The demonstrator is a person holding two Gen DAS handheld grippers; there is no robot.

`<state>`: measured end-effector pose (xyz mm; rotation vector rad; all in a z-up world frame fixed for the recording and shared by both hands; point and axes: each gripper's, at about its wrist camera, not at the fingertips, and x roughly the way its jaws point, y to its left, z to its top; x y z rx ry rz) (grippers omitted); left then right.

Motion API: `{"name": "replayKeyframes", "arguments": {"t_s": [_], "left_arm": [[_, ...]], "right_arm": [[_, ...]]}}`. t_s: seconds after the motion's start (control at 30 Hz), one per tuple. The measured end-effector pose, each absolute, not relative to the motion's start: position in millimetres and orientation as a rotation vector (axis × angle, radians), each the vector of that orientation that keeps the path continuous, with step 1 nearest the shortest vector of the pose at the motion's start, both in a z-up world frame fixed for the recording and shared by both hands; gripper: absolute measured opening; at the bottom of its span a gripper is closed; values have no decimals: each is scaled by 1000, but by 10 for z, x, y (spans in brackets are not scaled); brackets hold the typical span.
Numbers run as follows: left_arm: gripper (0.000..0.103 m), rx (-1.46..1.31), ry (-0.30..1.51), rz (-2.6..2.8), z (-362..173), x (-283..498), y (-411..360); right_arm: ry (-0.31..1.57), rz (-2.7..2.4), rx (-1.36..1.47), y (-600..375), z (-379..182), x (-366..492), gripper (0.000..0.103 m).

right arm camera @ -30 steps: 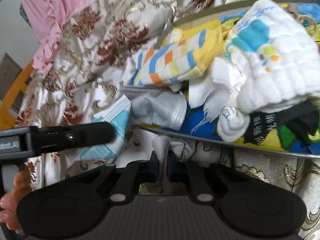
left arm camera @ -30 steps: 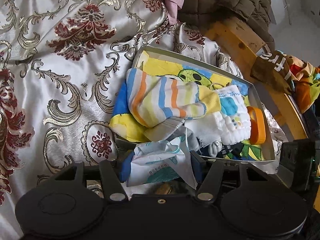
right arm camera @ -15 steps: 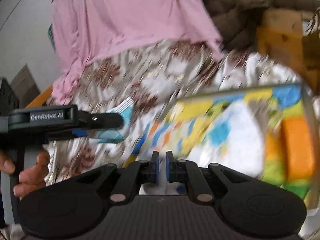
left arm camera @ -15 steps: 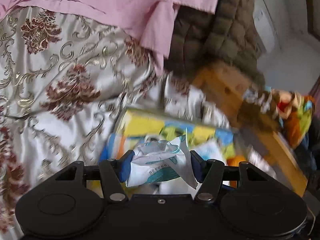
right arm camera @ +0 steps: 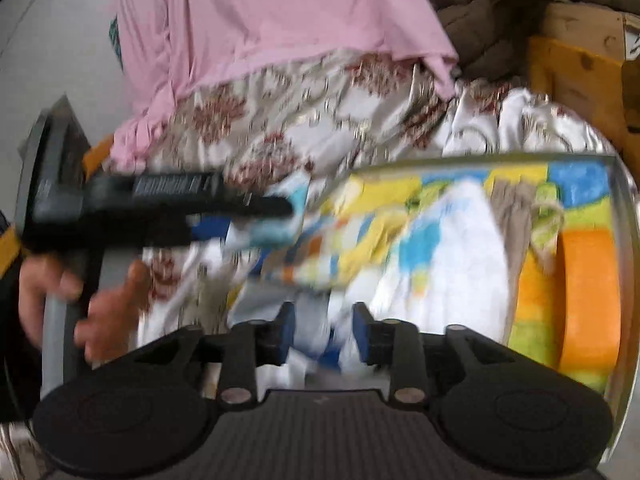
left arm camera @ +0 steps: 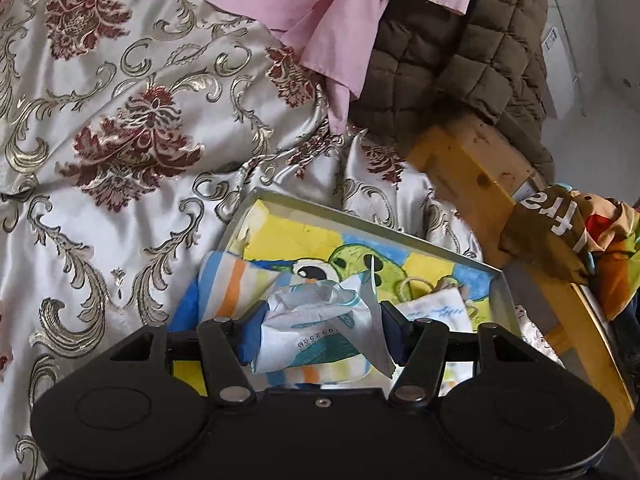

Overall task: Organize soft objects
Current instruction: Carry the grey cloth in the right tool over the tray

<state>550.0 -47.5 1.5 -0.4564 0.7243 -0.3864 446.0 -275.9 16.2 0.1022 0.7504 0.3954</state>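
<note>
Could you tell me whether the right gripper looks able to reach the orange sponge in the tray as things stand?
Probably yes: the right gripper is opening with nothing gripped, and the orange sponge lies uncovered by the tray wall.

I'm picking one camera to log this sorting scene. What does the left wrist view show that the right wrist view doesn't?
Only the left wrist view shows the left gripper shut on a white and teal packet, plus a brown printed cloth at right.

Only the right wrist view shows the right gripper, its jaws opening and empty, a hand and an orange sponge-like block.

Both show the tray, the striped cloth and the pink garment.
</note>
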Motion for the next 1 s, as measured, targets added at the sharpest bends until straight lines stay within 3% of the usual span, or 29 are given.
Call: {"name": "replayKeyframes", "arguments": {"t_s": [0.03, 0.27, 0.63, 0.8, 0.93, 1.0], "left_arm": [[61, -449, 725, -386, 11, 5495, -471], [61, -450, 736, -383, -13, 5475, -451], [62, -430, 745, -410, -5, 5458, -546], [62, -445, 751, -417, -51, 5459, -521], [62, -449, 758, -414, -85, 5454, -499], [62, -452, 758, -410, -85, 5454, -488]], "right_arm": [[764, 381, 96, -2756, 125, 4390, 57], [827, 292, 67, -2801, -51, 4100, 66], [903, 307, 147, -2678, -299, 4489, 67], [943, 287, 194, -2646, -411, 4585, 55], [941, 276, 199, -2633, -434, 4593, 21], [935, 278, 194, -2618, -426, 4582, 14]]}}
